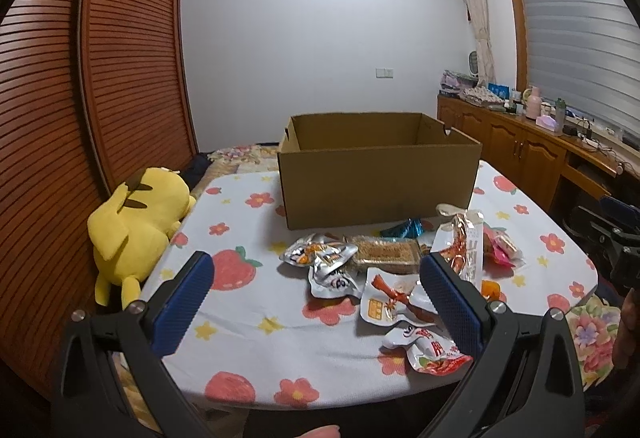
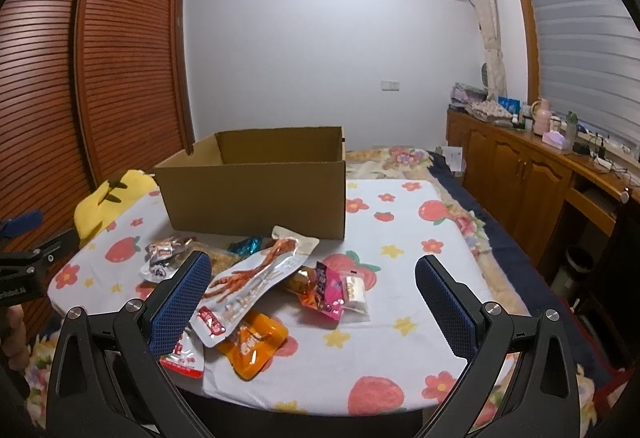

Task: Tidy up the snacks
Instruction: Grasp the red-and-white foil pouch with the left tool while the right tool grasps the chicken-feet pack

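An open brown cardboard box (image 1: 376, 181) stands on the flowered table cloth (image 1: 248, 322); it also shows in the right wrist view (image 2: 256, 197). In front of it lies a pile of snack packets: silver packets (image 1: 320, 254), a clear tray of brown snack (image 1: 386, 254), a chicken-feet packet (image 2: 256, 278), an orange packet (image 2: 252, 346), a pink packet (image 2: 326, 290). My left gripper (image 1: 316, 302) is open and empty, above the table in front of the pile. My right gripper (image 2: 314, 302) is open and empty above the pile's right side.
A yellow plush toy (image 1: 136, 226) lies at the table's left edge. A louvred wooden wardrobe (image 1: 80, 77) stands at left. A wooden cabinet (image 2: 532, 173) with bottles and clutter runs along the right wall. A flowered bedspread (image 2: 404, 157) lies behind the table.
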Demonstrator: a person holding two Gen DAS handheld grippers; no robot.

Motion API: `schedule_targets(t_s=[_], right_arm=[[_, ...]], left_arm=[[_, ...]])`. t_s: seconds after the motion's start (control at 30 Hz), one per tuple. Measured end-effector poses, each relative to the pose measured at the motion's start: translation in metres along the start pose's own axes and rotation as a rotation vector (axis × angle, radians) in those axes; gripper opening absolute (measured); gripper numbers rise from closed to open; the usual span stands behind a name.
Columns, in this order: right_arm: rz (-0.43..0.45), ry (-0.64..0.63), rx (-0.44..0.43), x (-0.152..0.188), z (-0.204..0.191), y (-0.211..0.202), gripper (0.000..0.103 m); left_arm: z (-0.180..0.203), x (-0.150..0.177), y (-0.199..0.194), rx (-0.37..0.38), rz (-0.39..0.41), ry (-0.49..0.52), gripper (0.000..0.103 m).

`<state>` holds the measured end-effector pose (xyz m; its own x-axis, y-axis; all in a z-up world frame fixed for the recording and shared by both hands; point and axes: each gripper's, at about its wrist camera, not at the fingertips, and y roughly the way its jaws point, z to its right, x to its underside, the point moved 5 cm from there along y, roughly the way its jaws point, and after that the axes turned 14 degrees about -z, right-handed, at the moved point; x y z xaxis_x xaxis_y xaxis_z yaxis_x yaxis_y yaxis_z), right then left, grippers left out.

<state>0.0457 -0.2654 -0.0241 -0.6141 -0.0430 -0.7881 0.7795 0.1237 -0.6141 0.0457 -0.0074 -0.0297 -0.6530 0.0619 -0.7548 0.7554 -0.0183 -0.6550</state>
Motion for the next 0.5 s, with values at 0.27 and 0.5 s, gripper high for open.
schedule_targets(t_s=[0.27,0.5], right_arm=[[-0.034,-0.01,-0.025,0.007,-0.002,0.015,0.103],[-0.074,-0.035,-0.072,0.011,-0.009,0.034,0.103]], left_arm=[[0.014,0.017,0.031,0.065,-0.104,0.016,0.103],[0.033,0.034,0.061,0.157,-0.232,0.034,0.102]])
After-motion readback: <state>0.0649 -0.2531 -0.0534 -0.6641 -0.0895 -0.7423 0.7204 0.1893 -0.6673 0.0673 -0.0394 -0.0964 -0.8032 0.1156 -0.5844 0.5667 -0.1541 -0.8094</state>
